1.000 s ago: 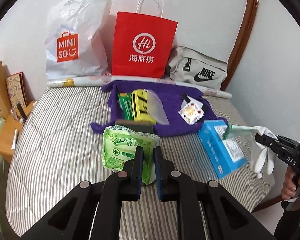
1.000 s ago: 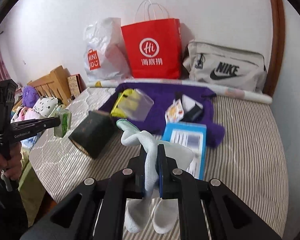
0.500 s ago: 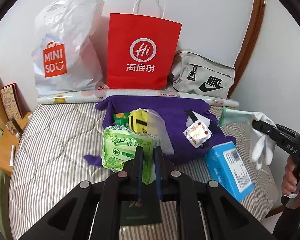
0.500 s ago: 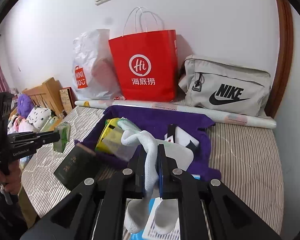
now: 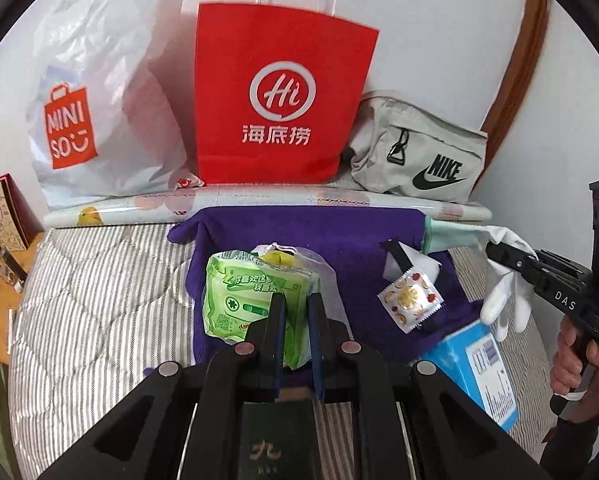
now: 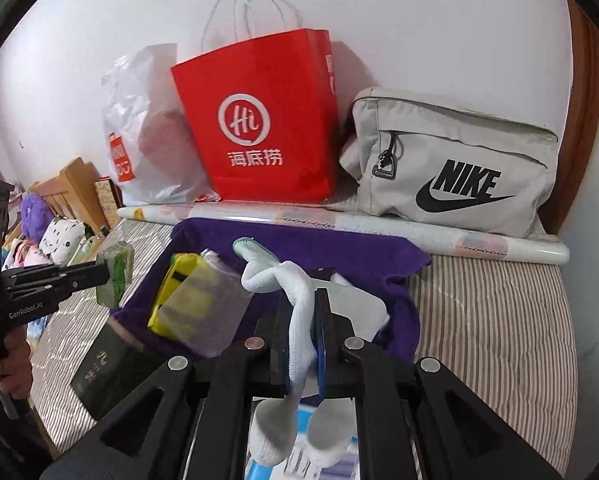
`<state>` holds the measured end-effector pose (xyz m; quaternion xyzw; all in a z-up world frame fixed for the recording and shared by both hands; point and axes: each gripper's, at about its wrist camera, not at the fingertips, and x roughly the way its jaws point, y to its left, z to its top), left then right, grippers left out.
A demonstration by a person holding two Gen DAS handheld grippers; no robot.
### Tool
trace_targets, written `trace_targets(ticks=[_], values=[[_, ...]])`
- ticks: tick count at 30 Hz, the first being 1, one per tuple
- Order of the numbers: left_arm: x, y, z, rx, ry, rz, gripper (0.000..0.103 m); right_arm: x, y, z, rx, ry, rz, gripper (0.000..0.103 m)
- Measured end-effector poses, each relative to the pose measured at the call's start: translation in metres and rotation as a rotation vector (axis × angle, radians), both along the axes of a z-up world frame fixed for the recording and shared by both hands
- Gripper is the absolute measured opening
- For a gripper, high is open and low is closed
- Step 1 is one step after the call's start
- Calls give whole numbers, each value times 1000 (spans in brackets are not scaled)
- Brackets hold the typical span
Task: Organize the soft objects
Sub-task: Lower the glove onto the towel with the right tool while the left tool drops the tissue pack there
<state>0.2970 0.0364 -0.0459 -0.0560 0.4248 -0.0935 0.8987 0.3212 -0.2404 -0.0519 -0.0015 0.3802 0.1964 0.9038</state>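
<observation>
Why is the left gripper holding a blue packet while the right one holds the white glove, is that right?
Not quite: the packet pinched in the left gripper fingers is green, not blue, as the left wrist view shows. The blue thing is a box lying on the bed. The right gripper does hold the white glove.

Green tissue pack [image 5: 255, 304] and limp white glove [image 6: 299, 320], apparently both held aloft
</observation>
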Motion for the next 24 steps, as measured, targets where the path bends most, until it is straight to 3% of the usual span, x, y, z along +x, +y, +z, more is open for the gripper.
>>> trace_targets(ticks=[6,12,24], values=[[27,0,-10,-4,21,-2,11,25,4,-9,-3,12,-2,9],[55,-10,-21,-9,63,-22,11,48,9,-22,-73,9,-23,9],[94,-23,-53,40,140,-26,13,78,18,-60,-81,134,16,10]])
